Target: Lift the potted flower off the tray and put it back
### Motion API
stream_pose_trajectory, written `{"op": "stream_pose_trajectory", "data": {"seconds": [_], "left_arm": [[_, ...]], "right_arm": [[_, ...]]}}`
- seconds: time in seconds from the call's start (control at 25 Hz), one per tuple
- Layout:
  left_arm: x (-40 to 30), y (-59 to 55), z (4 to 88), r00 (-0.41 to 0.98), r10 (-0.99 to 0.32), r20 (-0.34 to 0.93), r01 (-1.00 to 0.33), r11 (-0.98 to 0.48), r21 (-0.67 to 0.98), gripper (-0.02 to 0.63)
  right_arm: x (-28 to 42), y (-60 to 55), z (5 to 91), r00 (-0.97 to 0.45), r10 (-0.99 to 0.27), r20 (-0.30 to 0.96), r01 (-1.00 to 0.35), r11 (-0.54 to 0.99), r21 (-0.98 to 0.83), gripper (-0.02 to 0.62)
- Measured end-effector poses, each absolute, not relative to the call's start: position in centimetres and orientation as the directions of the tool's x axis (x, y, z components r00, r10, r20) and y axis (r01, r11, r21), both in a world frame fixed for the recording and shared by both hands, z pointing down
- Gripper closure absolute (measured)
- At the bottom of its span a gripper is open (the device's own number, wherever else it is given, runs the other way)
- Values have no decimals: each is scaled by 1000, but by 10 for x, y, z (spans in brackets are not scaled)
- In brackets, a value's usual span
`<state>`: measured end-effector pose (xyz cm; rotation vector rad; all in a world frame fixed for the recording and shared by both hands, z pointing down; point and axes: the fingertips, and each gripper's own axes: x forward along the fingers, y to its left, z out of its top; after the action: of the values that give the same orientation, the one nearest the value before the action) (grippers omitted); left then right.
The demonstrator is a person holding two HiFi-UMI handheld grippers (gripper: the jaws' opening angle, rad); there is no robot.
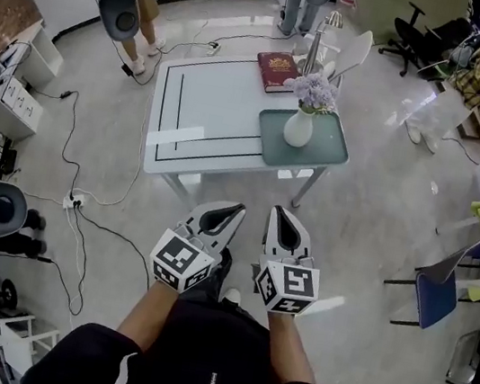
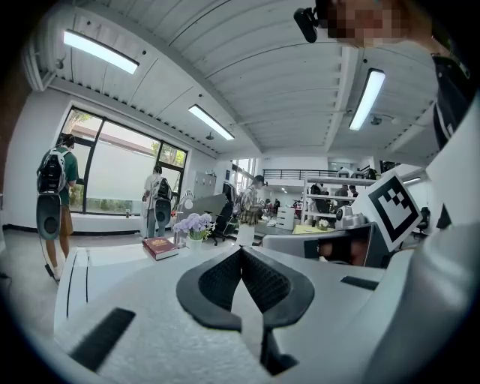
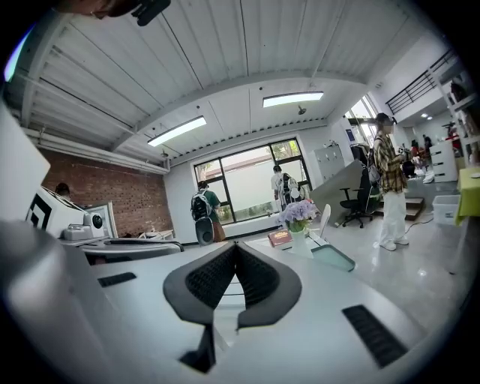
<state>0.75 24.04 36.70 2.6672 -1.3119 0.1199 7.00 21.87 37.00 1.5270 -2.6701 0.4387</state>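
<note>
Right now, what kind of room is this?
Probably an open office or lab: a black office chair, power cables trailing across the floor, and a white table holding a potted flower.

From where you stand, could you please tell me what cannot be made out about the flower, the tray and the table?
- Inside the potted flower's vase: head view, the blooms cover its mouth.
- Print on the red book: too small in every view.
- The table's far legs: head view, hidden under the tabletop.
- The tray: left gripper view, the left gripper's body covers it.
</note>
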Motion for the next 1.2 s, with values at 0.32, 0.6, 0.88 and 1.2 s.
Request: {"op": "stream_pose_trajectory", "data": {"seconds": [0.32,0.6,0.88,1.2], "left_arm": [[-6,156,382,636,-758,145,-772,-619,147,600],[-25,54,393,690,-709,147,-723,-663,195,600],[-36,-29,409,745,-654,130,-664,-708,240,600],[-10,-76,430,771,-624,128,-633,-731,255,600]], "right_arm": [[54,143,367,-493,-853,172,-868,469,-163,588],[35,48,371,-428,-884,187,-904,416,-101,588],[23,-28,383,-370,-908,197,-929,364,-66,588],[42,-76,417,-350,-906,238,-935,355,-23,586]]}}
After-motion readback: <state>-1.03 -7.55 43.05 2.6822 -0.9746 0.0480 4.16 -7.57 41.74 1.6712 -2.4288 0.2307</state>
